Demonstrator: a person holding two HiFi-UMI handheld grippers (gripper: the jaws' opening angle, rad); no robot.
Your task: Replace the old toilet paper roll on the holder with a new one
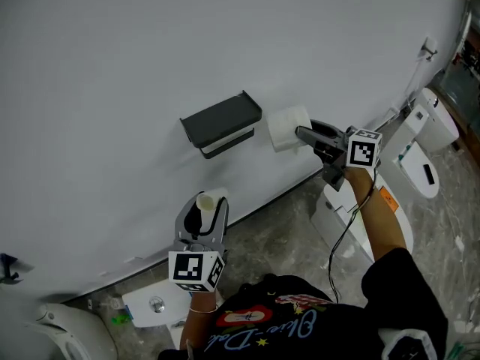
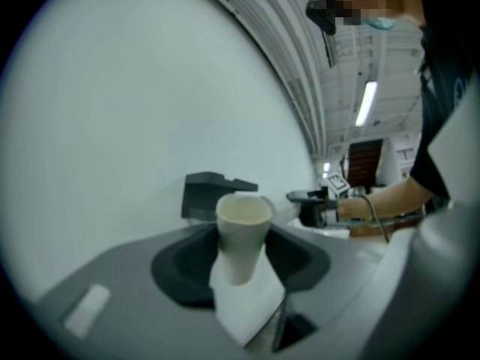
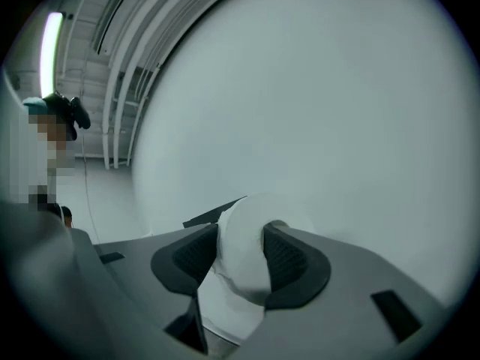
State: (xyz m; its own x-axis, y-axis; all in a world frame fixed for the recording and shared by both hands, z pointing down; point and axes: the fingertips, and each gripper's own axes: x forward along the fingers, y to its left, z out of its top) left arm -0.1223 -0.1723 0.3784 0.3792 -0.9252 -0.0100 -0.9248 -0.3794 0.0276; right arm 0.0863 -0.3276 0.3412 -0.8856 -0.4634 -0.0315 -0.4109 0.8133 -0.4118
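Observation:
A dark grey paper holder [image 1: 221, 120] is fixed to the white wall, and its bar looks bare. Just right of it, my right gripper [image 1: 302, 135] is shut on a full white toilet roll [image 1: 287, 127], held level close to the holder's right end. In the right gripper view the roll [image 3: 244, 253] is squeezed between the pads, with the holder's edge [image 3: 206, 214] behind it. Lower down, my left gripper [image 1: 204, 207] is shut on an old cardboard tube [image 1: 208, 199]. The tube [image 2: 241, 231] stands upright with a scrap of paper hanging from it, away from the holder [image 2: 211, 193].
A white toilet [image 1: 421, 145] stands at the right by the wall, and another white fixture [image 1: 64, 328] sits at the bottom left. A small white box [image 1: 154, 302] lies on the stone floor below my left gripper. A cable [image 1: 341, 235] trails from the right gripper.

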